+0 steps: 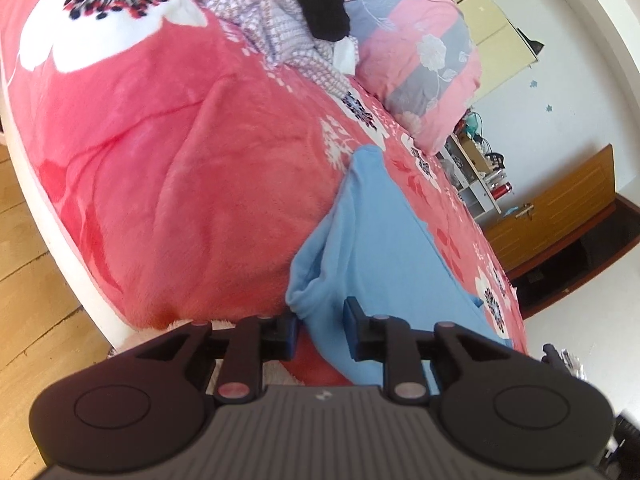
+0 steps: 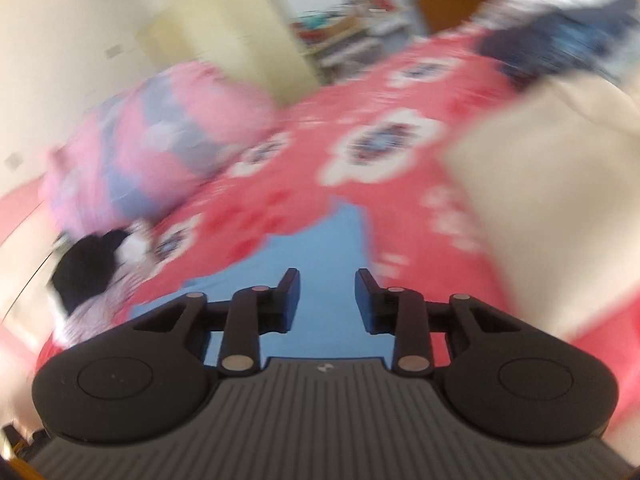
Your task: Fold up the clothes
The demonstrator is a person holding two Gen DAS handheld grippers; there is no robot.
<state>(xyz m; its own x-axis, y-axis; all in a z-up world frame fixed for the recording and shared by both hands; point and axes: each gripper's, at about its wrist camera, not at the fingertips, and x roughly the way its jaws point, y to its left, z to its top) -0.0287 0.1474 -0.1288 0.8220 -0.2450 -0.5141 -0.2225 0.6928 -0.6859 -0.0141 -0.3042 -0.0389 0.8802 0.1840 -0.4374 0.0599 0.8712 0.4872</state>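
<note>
A light blue garment (image 1: 376, 240) lies lengthwise on the red flowered blanket (image 1: 168, 168). Its near end bunches up and fills the gap between the fingers of my left gripper (image 1: 320, 330), which is shut on that puckered edge. In the blurred right wrist view the same blue garment (image 2: 320, 248) stretches out under my right gripper (image 2: 328, 300). That gripper hovers over it, open, with nothing between its fingers.
A checked cloth (image 1: 276, 28) with a black garment (image 1: 320, 0) on it lies at the far end, beside a pink and grey pillow (image 1: 420, 64). A cream folded item (image 2: 552, 200) sits right of the blue garment. Wooden floor (image 1: 32, 260) runs along the bed's left edge; shelves and a wooden cabinet (image 1: 560, 212) stand beyond.
</note>
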